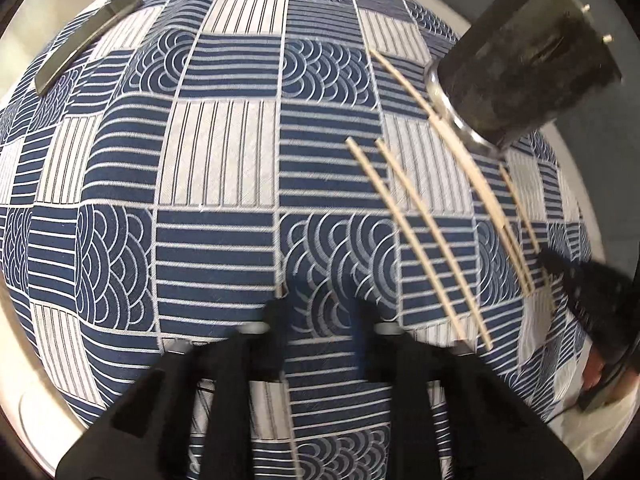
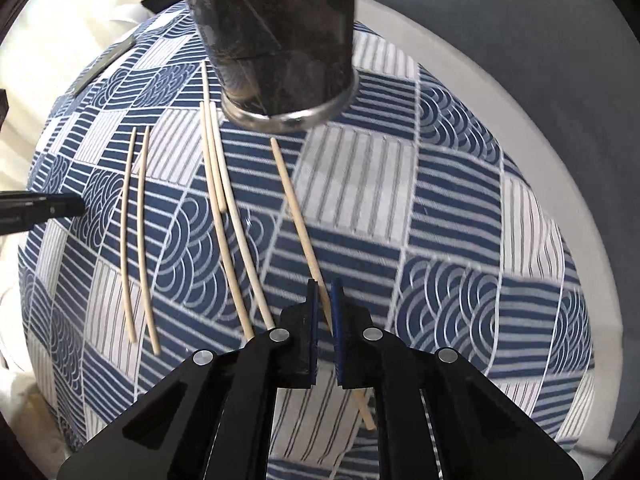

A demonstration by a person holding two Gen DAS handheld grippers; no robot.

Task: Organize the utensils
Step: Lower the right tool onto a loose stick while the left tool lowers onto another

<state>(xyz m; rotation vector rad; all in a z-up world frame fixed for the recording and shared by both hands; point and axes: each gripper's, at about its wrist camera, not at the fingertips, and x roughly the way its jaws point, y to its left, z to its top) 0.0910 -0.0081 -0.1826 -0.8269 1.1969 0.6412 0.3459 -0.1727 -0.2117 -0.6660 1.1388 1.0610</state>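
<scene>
My right gripper (image 2: 324, 332) points steeply down at a blue-and-white patterned cloth (image 2: 460, 208), its fingers drawn together on a single pale chopstick (image 2: 294, 204) that runs up from between the pads toward the dark cylindrical holder (image 2: 276, 40) at the top of the right wrist view. The stick's near end pokes out below the pads, over the cloth.

To its left lie two long chopsticks (image 2: 224, 208) side by side, their far ends close to the holder's metal rim, and farther left a shorter pair (image 2: 136, 232), well apart from the holder. All four rest flat on the cloth.

In the left wrist view, my left gripper (image 1: 320, 312) hangs over the cloth with its fingers partly apart. A thin pale stick (image 1: 287, 408) shows by its left finger, but I cannot tell whether the pads touch it. The frame is blurred there.

The holder (image 1: 524, 64) stands at the upper right of that view, with loose chopsticks (image 1: 416, 236) spread on the cloth below it. A flat grey metal piece (image 1: 80, 44) lies at the cloth's upper left edge.
</scene>
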